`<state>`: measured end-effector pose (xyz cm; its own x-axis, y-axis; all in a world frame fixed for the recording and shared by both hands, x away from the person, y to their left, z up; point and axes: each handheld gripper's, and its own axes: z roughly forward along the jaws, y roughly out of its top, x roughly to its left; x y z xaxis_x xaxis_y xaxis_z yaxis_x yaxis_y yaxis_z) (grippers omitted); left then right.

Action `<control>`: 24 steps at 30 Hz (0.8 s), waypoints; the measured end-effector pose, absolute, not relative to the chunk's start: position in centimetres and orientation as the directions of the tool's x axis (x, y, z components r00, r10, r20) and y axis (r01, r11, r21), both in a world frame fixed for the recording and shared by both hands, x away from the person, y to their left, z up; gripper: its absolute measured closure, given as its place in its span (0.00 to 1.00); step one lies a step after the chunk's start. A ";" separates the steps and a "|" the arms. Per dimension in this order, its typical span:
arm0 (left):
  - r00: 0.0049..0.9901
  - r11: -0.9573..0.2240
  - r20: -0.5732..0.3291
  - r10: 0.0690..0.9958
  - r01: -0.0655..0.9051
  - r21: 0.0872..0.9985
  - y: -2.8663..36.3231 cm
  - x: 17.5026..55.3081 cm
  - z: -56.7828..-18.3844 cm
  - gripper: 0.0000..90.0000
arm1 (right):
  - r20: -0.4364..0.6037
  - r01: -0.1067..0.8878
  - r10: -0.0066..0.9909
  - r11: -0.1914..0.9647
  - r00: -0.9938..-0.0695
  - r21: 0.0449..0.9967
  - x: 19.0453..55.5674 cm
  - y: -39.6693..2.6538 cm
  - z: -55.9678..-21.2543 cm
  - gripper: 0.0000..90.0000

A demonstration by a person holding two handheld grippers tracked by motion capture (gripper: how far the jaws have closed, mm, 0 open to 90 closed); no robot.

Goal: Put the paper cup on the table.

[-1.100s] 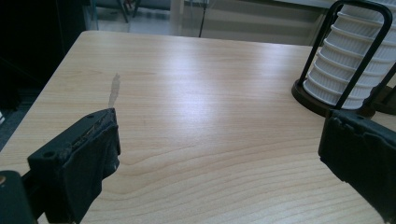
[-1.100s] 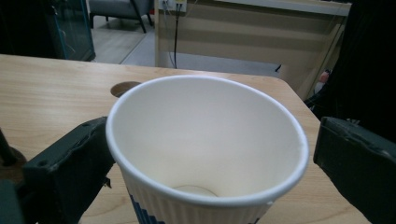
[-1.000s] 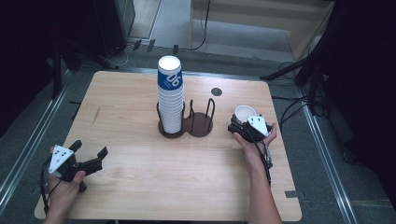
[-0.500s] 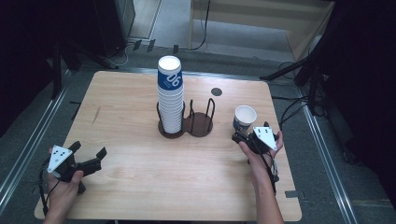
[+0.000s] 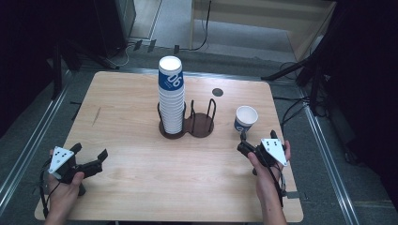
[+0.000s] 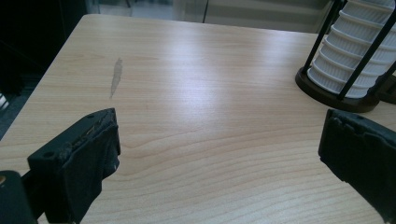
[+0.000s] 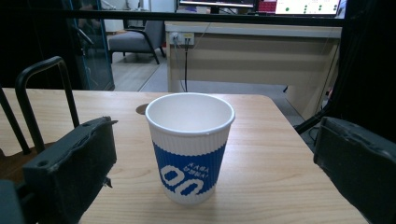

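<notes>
A single white paper cup (image 5: 246, 118) with a blue band stands upright on the wooden table (image 5: 131, 117), right of a dark two-slot cup holder (image 5: 202, 125). The holder's left slot carries a tall stack of matching cups (image 5: 170, 93). My right gripper (image 5: 257, 138) is open just behind the single cup, apart from it. In the right gripper view the cup (image 7: 189, 147) stands centred ahead of the right gripper (image 7: 217, 129), its jaws wide. My left gripper (image 5: 89, 151) rests open near the front left corner. The left gripper (image 6: 219, 154) holds nothing, and the stack (image 6: 357, 51) is at upper right.
A small dark round hole (image 5: 217, 92) marks the tabletop behind the holder. A faint grey smear (image 6: 116, 74) lies on the left half. Metal rails run along both sides of the table, and cables lie on the floor to the right.
My right gripper has drawn back from the single cup toward the front edge, leaving it standing on the table. The left gripper has stayed put.
</notes>
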<state>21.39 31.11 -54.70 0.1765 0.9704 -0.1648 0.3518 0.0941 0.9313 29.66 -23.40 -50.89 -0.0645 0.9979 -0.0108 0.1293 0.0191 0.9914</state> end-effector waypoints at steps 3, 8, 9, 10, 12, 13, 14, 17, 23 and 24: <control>0.175 0.092 -0.163 0.971 0.356 0.930 31.1 21.4 -54.7 0.00 | -0.012 0.132 0.998 0.019 -0.060 0.991 29.0 -23.7 -51.0 0.00; 0.173 0.092 -0.163 0.971 0.360 0.928 31.2 21.3 -54.7 0.00 | -0.007 0.136 0.999 0.014 -0.046 0.991 28.1 -24.6 -51.4 0.00; 0.171 0.095 -0.165 0.971 0.359 0.928 31.3 21.3 -54.7 0.00 | -0.003 0.137 0.999 0.009 -0.046 0.991 27.9 -24.7 -51.5 0.00; 0.169 0.096 -0.166 0.971 0.359 0.928 31.3 21.3 -54.7 0.00 | -0.002 0.135 0.999 0.008 -0.045 0.991 27.7 -24.9 -51.6 0.00; 0.169 0.100 -0.169 0.971 0.358 0.928 31.4 21.2 -54.6 0.00 | 0.006 0.137 0.999 -0.001 -0.039 0.991 27.2 -25.3 -51.7 0.00; 0.165 0.103 -0.171 0.971 0.357 0.928 31.4 21.2 -54.6 0.00 | 0.002 0.136 0.999 0.003 -0.036 0.991 27.0 -25.5 -51.8 0.00; 0.166 0.104 -0.173 0.971 0.359 0.927 31.5 21.2 -54.6 0.00 | 0.006 0.138 1.000 -0.002 -0.029 0.990 26.8 -25.6 -51.9 0.00; 0.162 0.100 -0.169 0.972 0.366 0.925 31.5 21.2 -54.6 0.00 | 0.007 0.136 1.000 -0.004 -0.017 0.991 26.1 -26.2 -52.2 0.00; 0.162 0.082 -0.153 0.975 0.375 0.923 31.4 21.1 -54.7 0.00 | 0.002 0.142 1.000 -0.003 0.004 0.990 25.1 -27.4 -52.9 0.00; 0.161 0.078 -0.149 0.976 0.376 0.923 31.4 21.1 -54.7 0.00 | 0.003 0.144 1.000 -0.004 0.008 0.990 25.0 -27.7 -53.1 0.00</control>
<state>21.08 31.36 -54.73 0.1614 0.9756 -0.1485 0.3760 0.0784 0.9233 25.00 -27.65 -53.06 0.0076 1.0000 0.0033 0.1440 -0.0044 0.9896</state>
